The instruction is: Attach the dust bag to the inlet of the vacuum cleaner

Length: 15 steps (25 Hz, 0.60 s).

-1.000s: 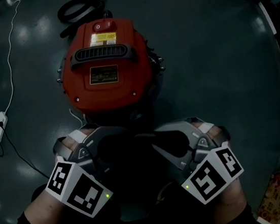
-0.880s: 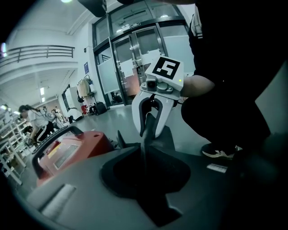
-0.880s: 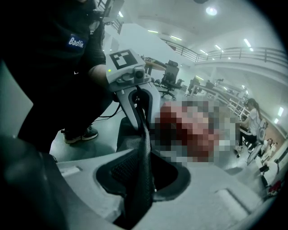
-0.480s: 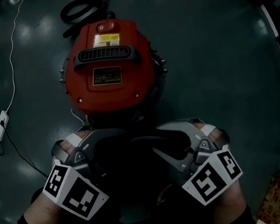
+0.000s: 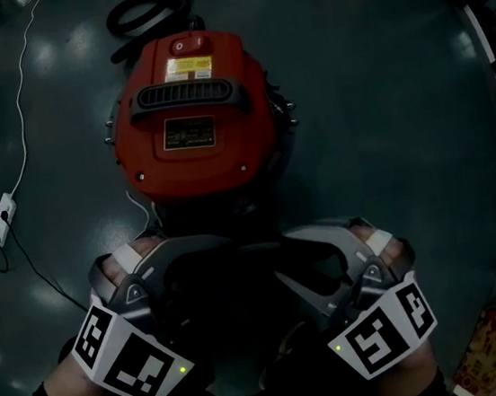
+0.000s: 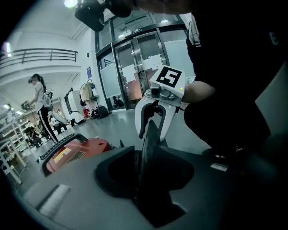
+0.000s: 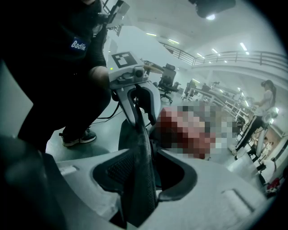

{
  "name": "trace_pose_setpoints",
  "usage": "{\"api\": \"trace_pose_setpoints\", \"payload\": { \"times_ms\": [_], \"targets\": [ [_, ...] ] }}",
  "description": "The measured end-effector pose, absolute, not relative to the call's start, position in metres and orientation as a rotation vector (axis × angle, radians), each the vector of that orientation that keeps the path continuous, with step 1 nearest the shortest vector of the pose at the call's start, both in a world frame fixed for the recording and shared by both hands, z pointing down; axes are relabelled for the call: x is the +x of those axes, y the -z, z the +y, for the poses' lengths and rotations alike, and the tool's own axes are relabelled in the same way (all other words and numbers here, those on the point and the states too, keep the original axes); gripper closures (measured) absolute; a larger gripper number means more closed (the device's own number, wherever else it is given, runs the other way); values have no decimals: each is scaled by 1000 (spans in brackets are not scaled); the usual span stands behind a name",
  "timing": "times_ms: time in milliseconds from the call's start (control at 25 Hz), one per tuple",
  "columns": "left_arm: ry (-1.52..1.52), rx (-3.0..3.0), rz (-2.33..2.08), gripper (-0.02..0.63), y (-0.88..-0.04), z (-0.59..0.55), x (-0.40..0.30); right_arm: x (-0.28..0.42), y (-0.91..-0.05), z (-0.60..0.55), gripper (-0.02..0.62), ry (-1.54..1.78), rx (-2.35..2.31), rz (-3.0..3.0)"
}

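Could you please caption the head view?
Left gripper and right gripper, jaws opening around dark fabric dust bag, near round red vacuum cleaner.

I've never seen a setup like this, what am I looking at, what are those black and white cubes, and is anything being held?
No robot here: a person holds two-jawed tongs in each hand, and the patterned cubes belong to them. The top-down picture comes from a camera on the person's head. The other two come from cameras riding on the left tongs and the right tongs, looking along their jaws. On the dark floor stands a red vacuum cleaner, with a black hose beyond it and a white power strip to its left. Dark fabric, apparently the dust bag, stands between both pairs of jaws, which are opening now; the pads are not pressing on it.
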<state>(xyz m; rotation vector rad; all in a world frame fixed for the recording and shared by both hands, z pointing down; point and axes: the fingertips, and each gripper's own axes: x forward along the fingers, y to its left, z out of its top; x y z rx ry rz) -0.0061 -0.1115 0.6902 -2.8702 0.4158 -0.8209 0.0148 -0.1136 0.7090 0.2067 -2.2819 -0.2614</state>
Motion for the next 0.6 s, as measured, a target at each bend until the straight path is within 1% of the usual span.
{"api": "trace_pose_setpoints", "payload": {
  "times_ms": [320,480,600],
  "targets": [
    [731,-2954,544,476,-646,-115,8,1,-669,-105,445,256,269,-2286],
    [839,-2976,520,476,-620,-97,14,0,-643,-81,445,220,220,-2247],
    [904,-3038,532,476,-585,-75,11,4,-602,-67,445,131,247,-2265]
  ]
}}
